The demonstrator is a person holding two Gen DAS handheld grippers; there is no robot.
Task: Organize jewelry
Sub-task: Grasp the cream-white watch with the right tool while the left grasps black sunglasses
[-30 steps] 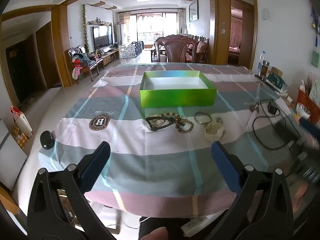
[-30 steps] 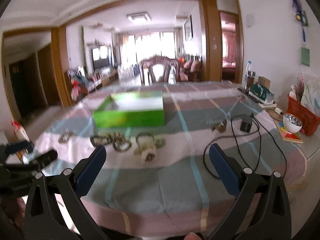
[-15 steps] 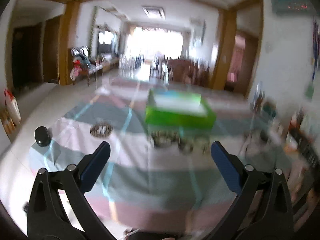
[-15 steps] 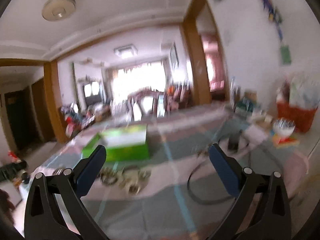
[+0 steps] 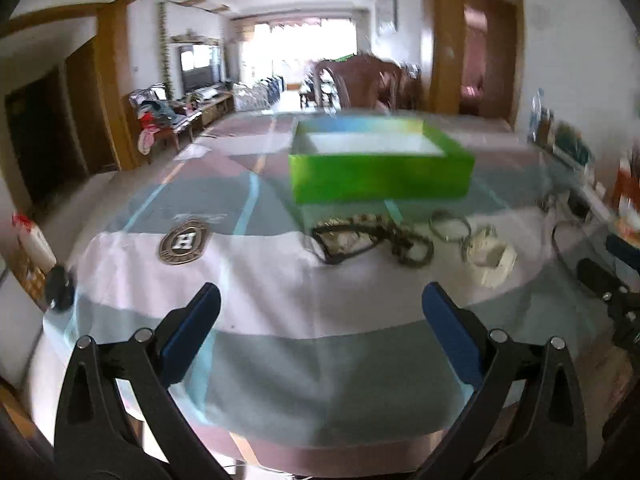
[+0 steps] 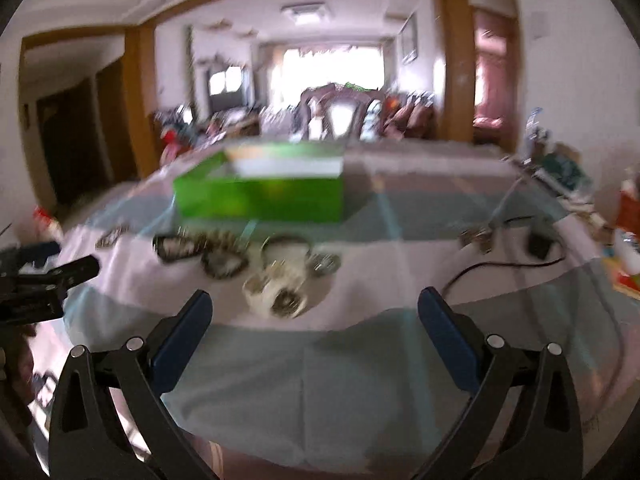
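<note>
Both tools were spread wide w/ nothing between them: left tool point(image 5: 320, 336), right tool point(image 6: 316, 332), hovering at the bench point(image 5: 280, 360) near edge, prob. lining up a first pick. Jewelry pile point(image 5: 372, 236) lay at 12 o'clock, just in front of the green box point(image 5: 380, 176), the likely drop spot. Only legible mark: "H" crest point(image 5: 184, 242) on the cloth, 10 o'clock.

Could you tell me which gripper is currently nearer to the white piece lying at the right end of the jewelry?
The right gripper: the white piece lies just ahead between its open fingers. From the left gripper, the piece sits farther ahead and off to the right.
</note>
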